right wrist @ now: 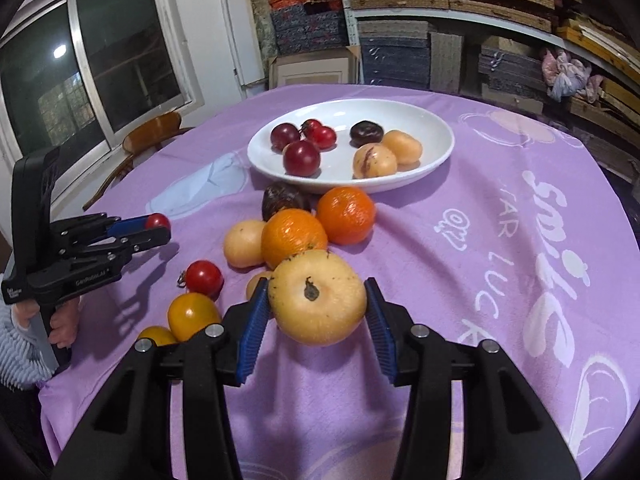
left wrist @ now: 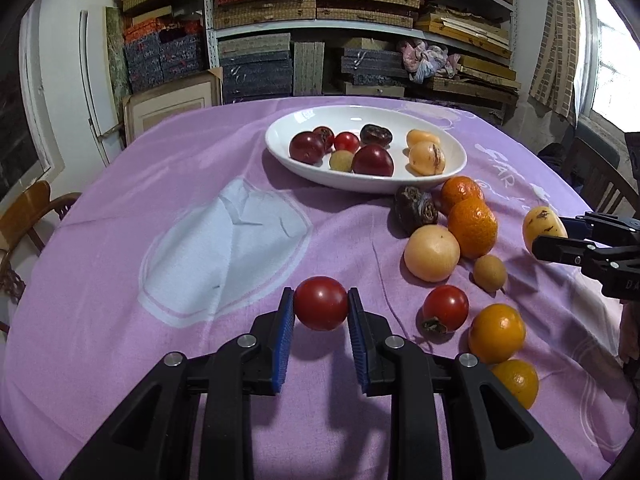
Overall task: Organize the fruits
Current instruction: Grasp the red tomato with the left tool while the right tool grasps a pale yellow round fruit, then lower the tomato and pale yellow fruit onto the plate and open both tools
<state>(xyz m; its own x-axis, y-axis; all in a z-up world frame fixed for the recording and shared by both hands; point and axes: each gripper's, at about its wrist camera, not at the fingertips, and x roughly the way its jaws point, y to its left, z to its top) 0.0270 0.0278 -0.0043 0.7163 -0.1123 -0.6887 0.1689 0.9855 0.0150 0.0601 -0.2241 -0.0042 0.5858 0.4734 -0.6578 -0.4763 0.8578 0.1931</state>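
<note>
My left gripper (left wrist: 321,308) is shut on a red cherry tomato (left wrist: 321,303) and holds it above the purple cloth; it also shows at the left of the right wrist view (right wrist: 158,228). My right gripper (right wrist: 318,306) is shut on a pale yellow round fruit (right wrist: 318,302), seen at the right edge of the left wrist view (left wrist: 544,225). A white oval plate (left wrist: 454,166) (right wrist: 436,128) at the back holds several dark red, dark brown and pale yellow fruits. Loose oranges (right wrist: 346,215), a red tomato (right wrist: 203,278) and yellow fruits (right wrist: 193,315) lie between the grippers.
The table is covered by a purple printed cloth (right wrist: 500,240). Wooden chairs (left wrist: 28,216) stand at the table's left and right edges. Shelves stacked with boxes (left wrist: 360,8) fill the wall behind. A window (right wrist: 80,60) is on the left.
</note>
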